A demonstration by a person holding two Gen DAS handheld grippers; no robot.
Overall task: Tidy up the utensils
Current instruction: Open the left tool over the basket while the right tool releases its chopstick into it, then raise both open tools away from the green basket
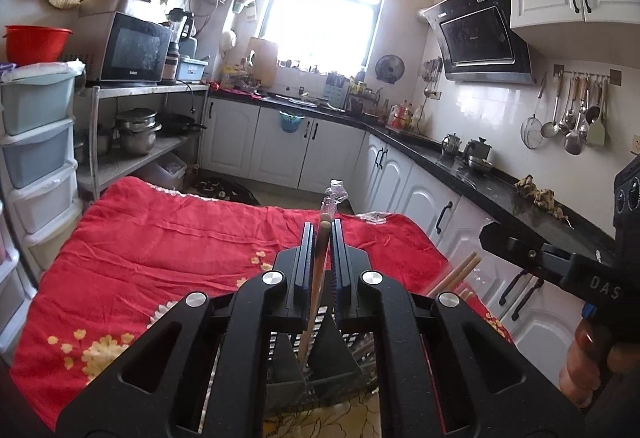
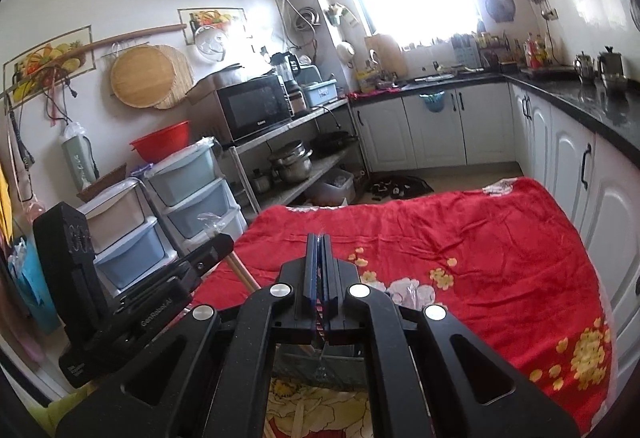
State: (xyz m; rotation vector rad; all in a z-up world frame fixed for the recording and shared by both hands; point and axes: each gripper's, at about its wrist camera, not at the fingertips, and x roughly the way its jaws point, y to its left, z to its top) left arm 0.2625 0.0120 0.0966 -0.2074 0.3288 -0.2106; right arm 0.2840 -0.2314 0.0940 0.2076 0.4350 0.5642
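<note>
The left gripper [image 1: 325,238] is clamping a wooden chopstick [image 1: 318,278] between its pads, the stick running up through the jaws with a twist of clear plastic wrap [image 1: 335,196] poking out past the tip, and its lower end is reaching down toward a dark slotted utensil basket [image 1: 320,370] sitting just under the gripper. The right gripper [image 2: 320,266] is pressing its jaws together, and something thin and dark-patterned is showing in the slit between them (too narrow a sliver for me to say what it is, or whether it is truly gripped). Everything is happening over a surface draped in a red flowered cloth [image 1: 168,250], and the basket is sitting at the near edge of that cloth. A few more pale chopsticks [image 1: 456,276] are sticking up to the right of the basket, close beside the right gripper's black body, while the far stretch of cloth beyond the basket is lying almost bare apart from a scrap of clear wrapper. I would judge the sorting to be well under way but not finished, since one stick is not yet released into the basket. Both grippers are pointing forward and tipping slightly downward over the basket, side by side, with a hand [image 1: 588,370] wrapping the right gripper's handle.
</note>
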